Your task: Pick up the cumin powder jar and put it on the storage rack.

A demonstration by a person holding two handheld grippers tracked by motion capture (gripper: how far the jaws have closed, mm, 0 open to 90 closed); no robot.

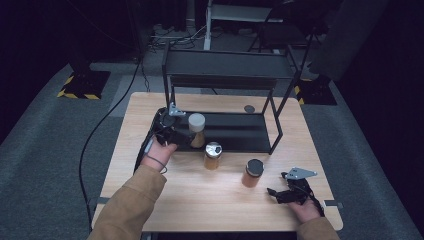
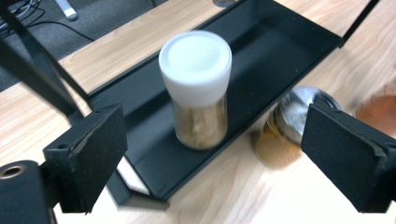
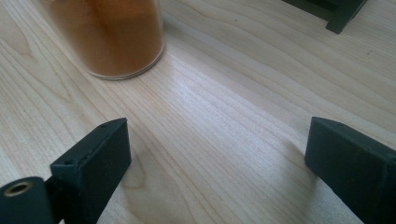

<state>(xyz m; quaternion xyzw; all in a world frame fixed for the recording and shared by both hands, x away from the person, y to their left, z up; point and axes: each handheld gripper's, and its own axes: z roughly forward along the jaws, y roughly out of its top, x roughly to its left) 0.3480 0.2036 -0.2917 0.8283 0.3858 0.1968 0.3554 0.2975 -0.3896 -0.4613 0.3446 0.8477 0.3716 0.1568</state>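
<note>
A white-capped jar (image 1: 196, 129) (image 2: 198, 88) of tan grains stands upright on the lower shelf of the black rack (image 1: 235, 132) (image 2: 275, 44). My left gripper (image 1: 176, 138) (image 2: 219, 163) is open just short of it, jaws wide, with nothing between them. A silver-lidded spice jar (image 1: 213, 155) (image 2: 285, 126) stands on the table in front of the rack. A black-lidded jar (image 1: 253, 172) (image 3: 112, 37) of orange powder stands further right. My right gripper (image 1: 277, 194) (image 3: 219, 158) rests low over the table near that jar, open and empty.
The wooden table (image 1: 200, 195) carries the two-tier rack at its back half. A small dark disc (image 1: 249, 108) lies on the table behind the lower shelf. A cable (image 1: 100, 135) trails off the table's left side.
</note>
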